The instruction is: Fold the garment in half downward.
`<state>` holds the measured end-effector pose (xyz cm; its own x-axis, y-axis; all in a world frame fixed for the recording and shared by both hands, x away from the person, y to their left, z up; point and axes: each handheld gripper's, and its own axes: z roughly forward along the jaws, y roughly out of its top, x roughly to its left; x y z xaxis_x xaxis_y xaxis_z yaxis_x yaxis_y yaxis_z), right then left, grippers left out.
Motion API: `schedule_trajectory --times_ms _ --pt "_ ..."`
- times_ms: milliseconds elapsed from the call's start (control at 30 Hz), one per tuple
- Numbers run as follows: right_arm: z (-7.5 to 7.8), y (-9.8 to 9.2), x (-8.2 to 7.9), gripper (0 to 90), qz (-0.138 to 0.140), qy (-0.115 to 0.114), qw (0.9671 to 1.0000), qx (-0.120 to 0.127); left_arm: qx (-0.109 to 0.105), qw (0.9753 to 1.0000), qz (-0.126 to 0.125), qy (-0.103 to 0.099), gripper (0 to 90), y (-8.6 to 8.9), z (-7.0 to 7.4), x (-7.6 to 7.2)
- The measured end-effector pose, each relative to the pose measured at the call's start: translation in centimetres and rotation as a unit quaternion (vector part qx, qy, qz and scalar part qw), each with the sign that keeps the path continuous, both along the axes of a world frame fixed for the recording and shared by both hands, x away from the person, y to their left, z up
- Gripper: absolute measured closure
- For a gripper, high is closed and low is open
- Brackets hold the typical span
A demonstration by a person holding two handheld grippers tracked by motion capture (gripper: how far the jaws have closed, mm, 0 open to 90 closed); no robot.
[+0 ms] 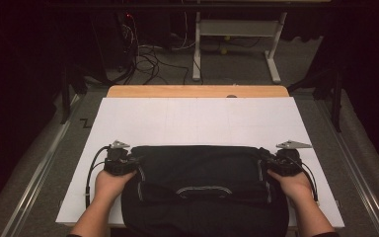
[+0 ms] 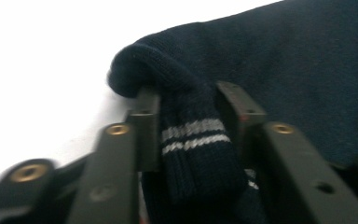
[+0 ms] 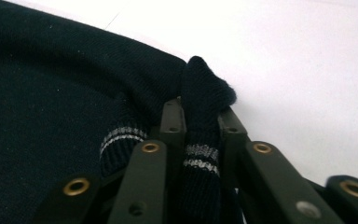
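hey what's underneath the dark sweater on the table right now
The sweater lies on a white sheet that covers the wooden table. Its near edge hangs over the table's front. Whether anything lies beneath it cannot be seen, because the knit covers that area.

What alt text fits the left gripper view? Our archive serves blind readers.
The left gripper has its two black jaws around a fold of dark navy knit sweater with two pale stripes on the cuff. The sweater lies on a white table cover.

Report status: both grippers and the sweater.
Left gripper shut on sweater fabric at its left edge. Right gripper shut on a fold at its right edge. Sweater folded on white table. Nothing in the way.
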<state>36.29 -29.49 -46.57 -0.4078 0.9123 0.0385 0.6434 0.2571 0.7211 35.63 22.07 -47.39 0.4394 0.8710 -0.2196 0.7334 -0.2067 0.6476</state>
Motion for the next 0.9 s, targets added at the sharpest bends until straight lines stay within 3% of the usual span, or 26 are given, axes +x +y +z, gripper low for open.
schedule_trajectory --times_ms 67,200,500,767,900 --pt "0.1 0.0 -0.1 80.0 -0.002 -0.010 0.9999 -0.010 0.004 1.0000 -0.001 -0.006 70.8 0.0 0.1 0.0" --pt "0.5 -0.4 -0.1 80.3 -0.009 -0.024 0.9996 -0.006 -0.002 0.9998 0.005 -0.018 74.3 0.3 0.2 0.1" --pt "2.2 -0.4 0.4 81.0 -0.014 -0.062 0.9978 -0.017 -0.002 0.9986 0.021 -0.047 76.0 0.2 1.8 1.4" --pt "4.0 0.0 2.0 81.1 -0.017 -0.093 0.9948 -0.037 0.004 0.9973 0.034 -0.065 76.2 0.0 3.2 3.7" --pt "4.8 0.0 3.6 81.1 -0.024 -0.103 0.9940 -0.030 0.009 0.9963 0.043 -0.074 76.2 0.0 3.7 5.5"
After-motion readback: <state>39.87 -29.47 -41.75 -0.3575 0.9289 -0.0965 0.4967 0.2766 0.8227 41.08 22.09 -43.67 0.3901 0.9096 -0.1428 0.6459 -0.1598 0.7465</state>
